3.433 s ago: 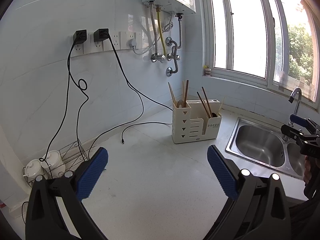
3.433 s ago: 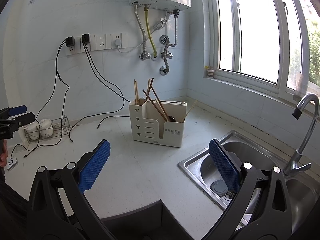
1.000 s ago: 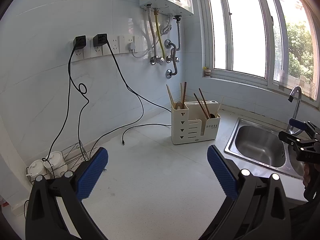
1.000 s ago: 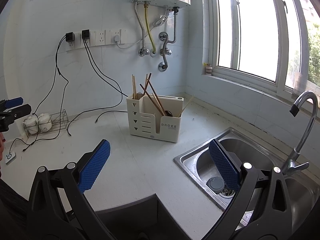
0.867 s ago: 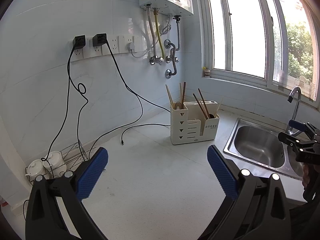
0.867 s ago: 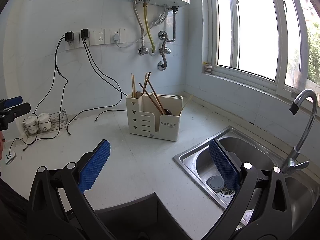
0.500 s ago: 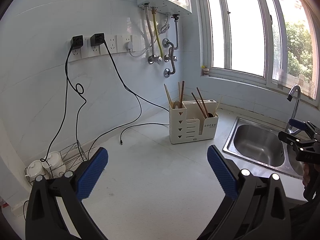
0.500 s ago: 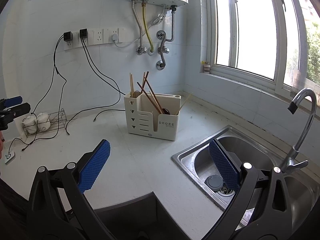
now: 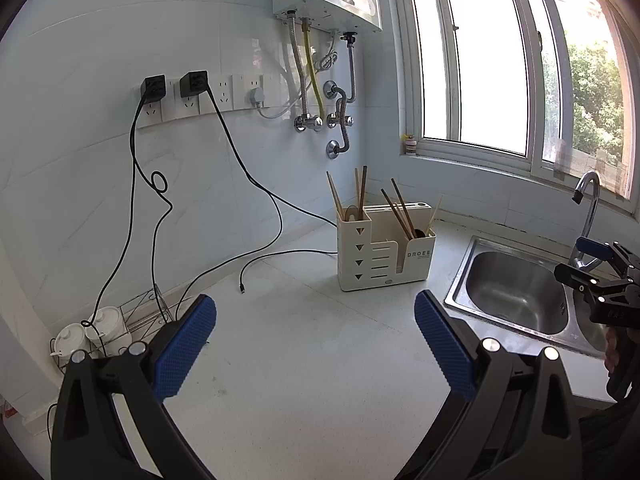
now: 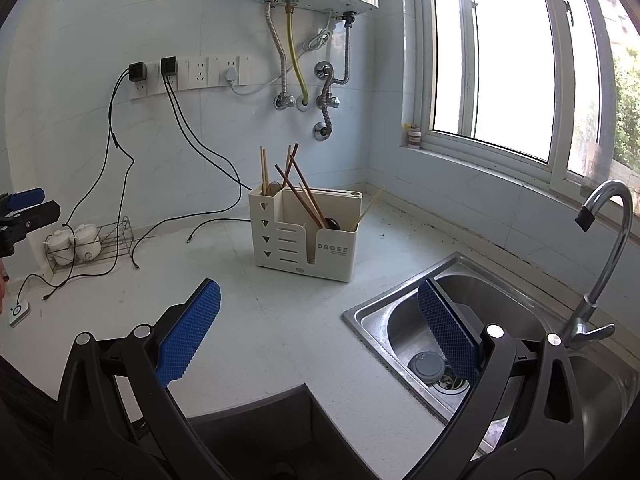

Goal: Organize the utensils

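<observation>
Both grippers are spread wide and carry nothing: my left gripper [image 9: 314, 338] and right gripper [image 10: 318, 320] hover level above the white speckled surface [image 9: 304, 344], well short of the cream plastic utensil holder [image 10: 306, 236]. Its compartments hold the wooden chopsticks [image 10: 304, 192], upright or leaning, so sorting looks either done or pending.

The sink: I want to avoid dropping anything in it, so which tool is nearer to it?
Right. The right tool hangs at the sink's near corner, one pad over the basin. The left tool is over bare counter, the sink off to its right.
</observation>
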{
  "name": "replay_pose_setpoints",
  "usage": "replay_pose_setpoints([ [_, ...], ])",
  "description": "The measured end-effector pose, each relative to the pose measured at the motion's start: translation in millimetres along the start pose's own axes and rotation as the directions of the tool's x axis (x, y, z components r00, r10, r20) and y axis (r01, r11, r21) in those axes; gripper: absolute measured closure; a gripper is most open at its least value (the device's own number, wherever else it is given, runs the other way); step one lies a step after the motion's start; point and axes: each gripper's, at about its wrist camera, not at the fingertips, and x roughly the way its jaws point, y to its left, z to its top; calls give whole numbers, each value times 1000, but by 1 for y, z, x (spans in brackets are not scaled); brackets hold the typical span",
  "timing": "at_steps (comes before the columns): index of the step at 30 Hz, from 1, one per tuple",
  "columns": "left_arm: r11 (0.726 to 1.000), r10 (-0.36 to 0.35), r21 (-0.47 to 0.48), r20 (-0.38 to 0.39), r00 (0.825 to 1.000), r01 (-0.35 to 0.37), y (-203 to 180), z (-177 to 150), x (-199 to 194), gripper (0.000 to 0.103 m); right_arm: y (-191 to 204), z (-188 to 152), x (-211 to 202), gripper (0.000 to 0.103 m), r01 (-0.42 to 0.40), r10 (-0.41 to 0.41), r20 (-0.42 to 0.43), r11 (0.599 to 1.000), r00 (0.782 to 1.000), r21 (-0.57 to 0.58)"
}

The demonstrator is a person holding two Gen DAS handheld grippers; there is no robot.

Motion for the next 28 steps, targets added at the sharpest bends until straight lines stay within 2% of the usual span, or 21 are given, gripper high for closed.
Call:
replay_pose_setpoints([
  [28,1000,-3,-8,4,1000,3,0,-1,-2,5,3,0,0,8,0,0,-6,1000,1000,-5],
])
